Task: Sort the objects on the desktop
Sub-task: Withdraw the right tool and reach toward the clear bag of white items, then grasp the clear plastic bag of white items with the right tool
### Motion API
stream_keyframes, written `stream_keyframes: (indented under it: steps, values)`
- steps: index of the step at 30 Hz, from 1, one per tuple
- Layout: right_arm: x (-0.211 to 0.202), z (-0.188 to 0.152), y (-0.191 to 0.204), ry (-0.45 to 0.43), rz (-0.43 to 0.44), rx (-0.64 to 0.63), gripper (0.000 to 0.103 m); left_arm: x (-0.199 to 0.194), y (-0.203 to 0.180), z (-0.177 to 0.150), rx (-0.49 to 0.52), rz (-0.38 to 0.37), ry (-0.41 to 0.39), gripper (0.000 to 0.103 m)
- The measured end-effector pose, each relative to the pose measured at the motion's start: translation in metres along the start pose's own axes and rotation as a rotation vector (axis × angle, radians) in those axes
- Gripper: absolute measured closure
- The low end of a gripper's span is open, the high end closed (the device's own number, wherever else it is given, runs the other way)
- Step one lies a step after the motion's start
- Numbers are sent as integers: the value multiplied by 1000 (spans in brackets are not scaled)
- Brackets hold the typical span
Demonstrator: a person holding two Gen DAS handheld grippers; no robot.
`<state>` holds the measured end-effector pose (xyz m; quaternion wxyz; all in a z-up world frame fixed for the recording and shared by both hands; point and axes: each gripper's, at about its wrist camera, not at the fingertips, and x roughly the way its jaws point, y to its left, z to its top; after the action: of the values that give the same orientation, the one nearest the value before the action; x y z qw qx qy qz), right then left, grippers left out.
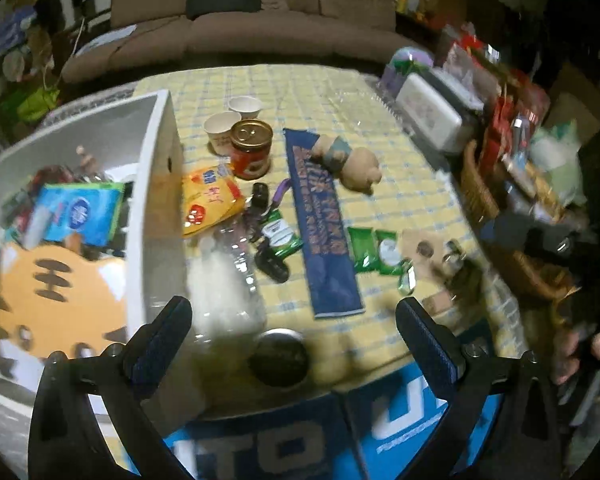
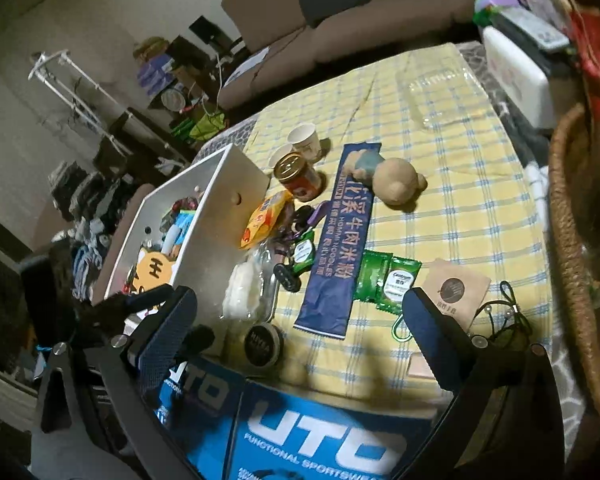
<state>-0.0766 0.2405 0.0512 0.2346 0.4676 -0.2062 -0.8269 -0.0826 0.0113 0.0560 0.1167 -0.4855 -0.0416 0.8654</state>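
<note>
Your left gripper (image 1: 294,322) is spread wide with nothing between its fingers, hovering over the near edge of the yellow checked tablecloth (image 1: 340,92); your right gripper (image 2: 300,312) is likewise released and empty. Take the long blue noodle packet (image 1: 320,224) as landmark, lying lengthwise near the middle of the cloth. A tan plush toy (image 1: 350,162) lies across its far end. To the packet's left stand a red tin with a gold lid (image 1: 251,148) and, beyond that, two paper cups (image 1: 230,120); nearer you on the same side lie an orange-yellow snack bag (image 1: 208,198), a clear plastic bottle (image 1: 228,276) on its side, and a round dark cream tin (image 2: 263,346). Just right of the packet lie green sachets (image 2: 388,276), then a brown paper sachet (image 2: 456,288) and a black cord (image 2: 508,316). Well to the packet's left sits the white bin (image 1: 160,184), already holding a tiger plush (image 1: 56,292) and a blue pack (image 1: 80,212). A blue printed box (image 2: 324,440) lies at the near edge below the packet.
</note>
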Motion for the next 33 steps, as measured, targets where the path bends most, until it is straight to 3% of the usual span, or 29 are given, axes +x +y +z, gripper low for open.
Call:
stream_keyframes:
  steps: [2, 4, 8, 9, 11, 15, 20, 30, 31, 32, 33]
  values:
    - [8, 0, -7, 20, 20, -4, 0, -4, 3, -6, 1, -42, -26, 0]
    - [18, 0, -7, 47, 36, -45, 7, -12, 6, -14, 21, -61, -58, 0]
    - [42, 6, 3, 103, 27, -122, 33, -35, 11, -24, 31, -155, -137, 0]
    - [47, 7, 5, 116, 33, -135, 44, -40, 10, -25, 41, -174, -149, 0]
    - [60, 12, 17, 151, 44, -186, 53, -46, 8, -26, 60, -188, -173, 0]
    - [87, 24, 48, 201, -33, -319, 53, -52, 3, -29, 92, -198, -193, 0]
    - [125, 40, 65, 266, -94, -374, 56, -58, 3, -36, 112, -243, -216, 0]
    - [206, 30, 65, 379, -214, -415, 59, -48, 29, -35, 9, -323, -187, 0]
    - [210, 29, 65, 383, -220, -423, 62, -47, 32, -35, 1, -321, -182, 0]
    - [213, 28, 65, 384, -215, -423, 72, -47, 33, -36, -1, -317, -182, 0]
    - [213, 28, 64, 381, -207, -415, 88, -46, 33, -36, -1, -311, -183, 0]
